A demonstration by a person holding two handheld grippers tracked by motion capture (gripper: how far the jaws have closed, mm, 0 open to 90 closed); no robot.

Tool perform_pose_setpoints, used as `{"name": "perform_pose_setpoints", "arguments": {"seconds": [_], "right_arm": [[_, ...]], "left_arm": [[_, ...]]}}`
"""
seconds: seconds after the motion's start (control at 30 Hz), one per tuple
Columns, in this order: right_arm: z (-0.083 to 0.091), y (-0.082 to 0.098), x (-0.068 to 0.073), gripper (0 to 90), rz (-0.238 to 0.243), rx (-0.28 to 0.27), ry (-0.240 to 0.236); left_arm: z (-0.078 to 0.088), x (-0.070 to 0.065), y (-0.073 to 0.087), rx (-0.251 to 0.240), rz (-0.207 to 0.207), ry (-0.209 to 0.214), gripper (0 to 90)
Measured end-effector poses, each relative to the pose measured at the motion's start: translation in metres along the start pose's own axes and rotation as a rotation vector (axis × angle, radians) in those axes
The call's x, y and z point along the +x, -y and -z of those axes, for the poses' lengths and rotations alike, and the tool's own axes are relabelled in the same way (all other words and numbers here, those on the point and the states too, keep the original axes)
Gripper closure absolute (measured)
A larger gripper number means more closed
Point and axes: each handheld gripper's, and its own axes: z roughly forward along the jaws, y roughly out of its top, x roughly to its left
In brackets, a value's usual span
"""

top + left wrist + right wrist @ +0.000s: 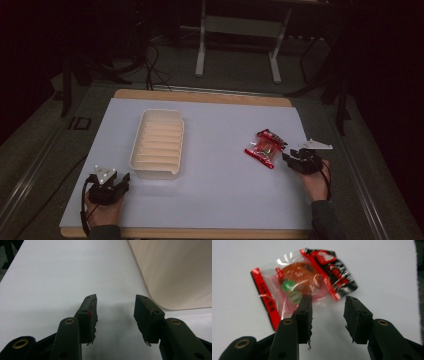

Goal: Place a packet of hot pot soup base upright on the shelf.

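Note:
A red, black and clear snack packet (266, 148) lies on the white table cover at the right. In the right gripper view the snack packet (304, 282) shows a brown snack inside. My right gripper (289, 161) sits just to its right, open, with its left jaw tip at the packet's near edge and nothing between the jaws (328, 303). A cream ribbed tray (158, 143) stands empty left of centre. My left gripper (125, 181) rests near the tray's front left corner, open and empty (116, 302), with the tray wall (180, 272) close on its right.
The white table cover (220, 190) spreads over a wooden board. A metal stand's legs (240, 40) and cables lie on the dark floor beyond the far edge. Bare cover stretches between the tray and the packet.

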Motion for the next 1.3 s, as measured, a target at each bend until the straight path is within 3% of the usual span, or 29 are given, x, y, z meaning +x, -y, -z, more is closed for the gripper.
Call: {"name": "perform_pose_setpoints", "arguments": {"seconds": [0.3, 0.4, 0.53, 0.7, 0.87, 0.93, 1.03, 1.3], "right_arm": [[-0.008, -0.024, -0.016, 55.6, 0.025, 0.011, -0.005], [-0.015, -0.031, -0.025, 55.8, -0.017, 0.001, -0.004], [-0.026, -0.037, -0.028, 55.1, -0.031, 0.008, 0.003], [-0.040, -0.045, -0.030, 50.8, -0.073, 0.001, -0.030], [-0.056, -0.051, -0.034, 47.5, -0.126, 0.033, -0.053], [-0.063, -0.052, -0.037, 44.4, -0.163, 0.051, -0.098], [-0.071, -0.052, -0.039, 41.2, -0.216, 0.065, -0.121], [-0.087, -0.051, -0.039, 41.2, -0.246, 0.141, -0.123]], "left_arm": [[0.000, -0.001, 0.000, -0.005, -0.006, 0.003, 52.8], [0.001, -0.001, 0.000, -0.008, -0.008, 0.001, 52.7], [0.001, -0.001, 0.001, -0.009, -0.008, 0.002, 52.7], [0.001, -0.001, 0.000, -0.008, -0.007, 0.003, 52.6], [0.001, -0.001, 0.001, -0.010, -0.007, 0.004, 52.6], [0.001, -0.001, 0.001, -0.010, -0.009, 0.005, 52.5], [0.001, -0.001, 0.001, -0.013, -0.013, 0.005, 52.3], [0.001, -0.001, 0.001, -0.011, -0.012, 0.008, 52.2]]}}
